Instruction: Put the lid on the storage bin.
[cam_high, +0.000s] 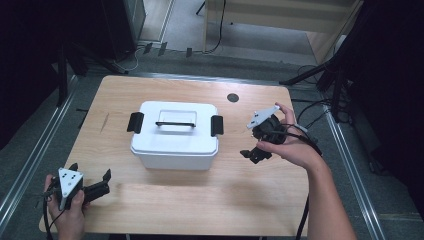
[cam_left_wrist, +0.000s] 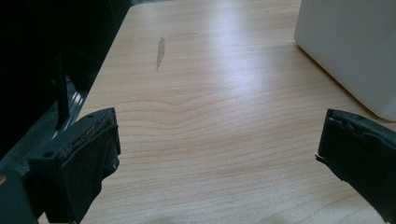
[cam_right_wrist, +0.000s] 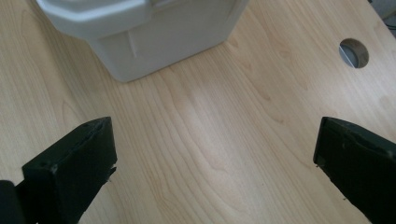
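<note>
Centrally on the wooden table (cam_high: 150, 200): white lidded box (cam_high: 175, 135), upright, black clasps at both ends, black handle lying flat on the lid. Down at the near left corner, left gripper (cam_high: 95, 176), jaws spread wide, holding nothing, well apart from the box. Just off the box's right end, right gripper (cam_high: 252, 154), likewise wide open and empty, near the box without touching it.

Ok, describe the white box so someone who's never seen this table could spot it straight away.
On the wooden table, look near the middle, between the two grippers. The white box sits there with its lid on. It alone is white plastic, with a black latch at each end and a black handle on top.
</note>
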